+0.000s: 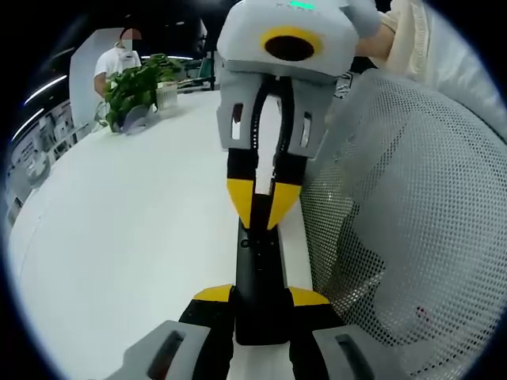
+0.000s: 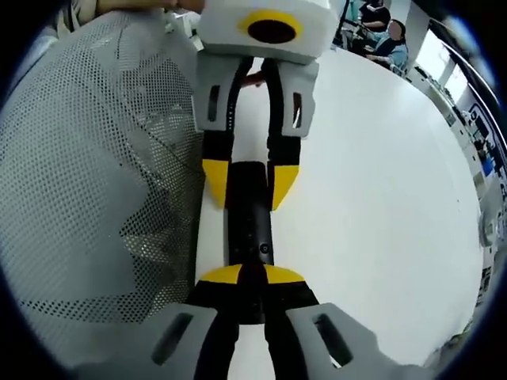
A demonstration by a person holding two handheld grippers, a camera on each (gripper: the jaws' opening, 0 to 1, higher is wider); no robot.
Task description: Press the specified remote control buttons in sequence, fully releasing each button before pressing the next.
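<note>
A slim black remote control [image 1: 259,269] lies lengthwise over the white table [image 1: 119,237]. My left gripper [image 1: 261,296] is shut on the remote's near end, one yellow-tipped jaw on each long side. My right gripper [image 1: 261,207] comes in from the far end with its yellow tips closed together, resting on the remote's top face. In the right gripper view, the right gripper [image 2: 251,275] sits over the remote [image 2: 249,226], and the left gripper [image 2: 249,182] clamps its far end. The button under the tips is hidden.
A white mesh surface [image 1: 404,214] rises close beside the remote, and I see the mesh [image 2: 95,174] again in the right gripper view. A potted plant [image 1: 139,89] and a person in white [image 1: 119,59] are at the table's far end. Seated people [image 2: 388,39] are beyond the table.
</note>
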